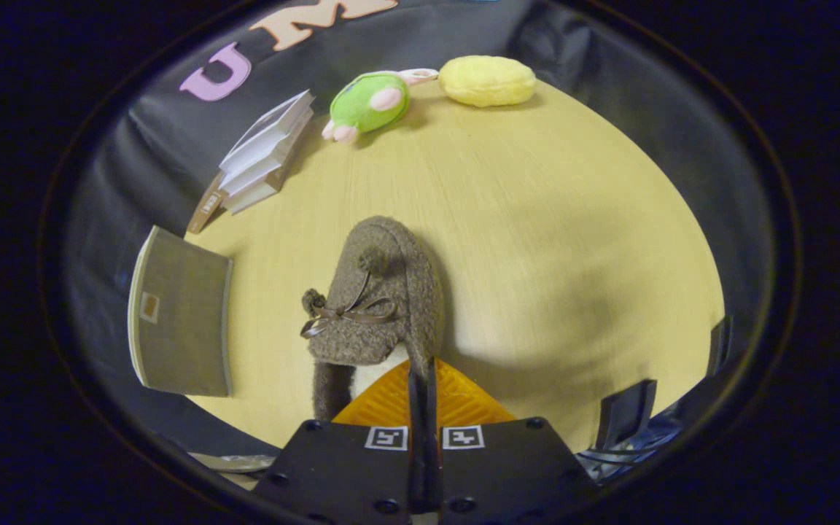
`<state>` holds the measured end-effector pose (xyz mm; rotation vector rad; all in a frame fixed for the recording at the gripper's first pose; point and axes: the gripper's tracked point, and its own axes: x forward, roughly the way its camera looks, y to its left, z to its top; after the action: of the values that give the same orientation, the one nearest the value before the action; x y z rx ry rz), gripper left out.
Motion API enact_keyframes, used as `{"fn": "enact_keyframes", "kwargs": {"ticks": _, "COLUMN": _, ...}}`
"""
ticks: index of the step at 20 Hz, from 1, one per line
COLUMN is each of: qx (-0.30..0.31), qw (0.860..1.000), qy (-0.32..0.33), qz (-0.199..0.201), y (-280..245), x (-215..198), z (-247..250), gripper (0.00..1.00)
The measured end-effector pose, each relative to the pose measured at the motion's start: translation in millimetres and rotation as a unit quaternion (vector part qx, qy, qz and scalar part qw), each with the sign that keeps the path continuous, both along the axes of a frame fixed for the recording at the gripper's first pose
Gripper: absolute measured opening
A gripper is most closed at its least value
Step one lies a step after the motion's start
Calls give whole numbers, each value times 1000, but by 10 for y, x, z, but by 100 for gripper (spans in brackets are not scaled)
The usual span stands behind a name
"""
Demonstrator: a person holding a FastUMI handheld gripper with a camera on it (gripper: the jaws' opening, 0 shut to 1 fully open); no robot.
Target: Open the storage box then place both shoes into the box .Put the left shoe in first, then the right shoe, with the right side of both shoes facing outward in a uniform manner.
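Observation:
A brown fuzzy shoe with a thin ribbon bow and two small pompoms hangs just ahead of my fingers, toe pointing away over the pale wooden table. My gripper is shut on the right rim of the shoe's opening, its fingers pressed close together with the fabric pinched between them. The shoe's heel end is hidden behind the fingers. Left of the shoe, the grey storage box stands at the table's edge, showing one flat grey face with a small label. I cannot tell whether it is open.
Beyond the shoe, a stack of white books lies at the far left, with a green plush toy and a yellow plush cushion at the table's far edge. A dark clip-like object sits near right of my fingers.

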<state>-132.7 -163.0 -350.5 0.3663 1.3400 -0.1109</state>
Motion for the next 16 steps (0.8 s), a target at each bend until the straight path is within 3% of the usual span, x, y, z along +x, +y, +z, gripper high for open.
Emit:
{"fn": "enact_keyframes", "kwargs": {"ticks": 3, "qx": 24, "qw": 999, "qy": -11, "qz": -29, "y": 176, "x": 106, "z": 196, "gripper": 4}}
{"fn": "enact_keyframes", "kwargs": {"ticks": 8, "qx": 40, "qw": 998, "qy": -35, "qz": -39, "y": 561, "x": 280, "z": 544, "gripper": 4}}
{"fn": "enact_keyframes", "kwargs": {"ticks": 16, "qx": 71, "qw": 995, "qy": -74, "qz": 1, "y": 1449, "x": 603, "z": 1057, "gripper": 4}}
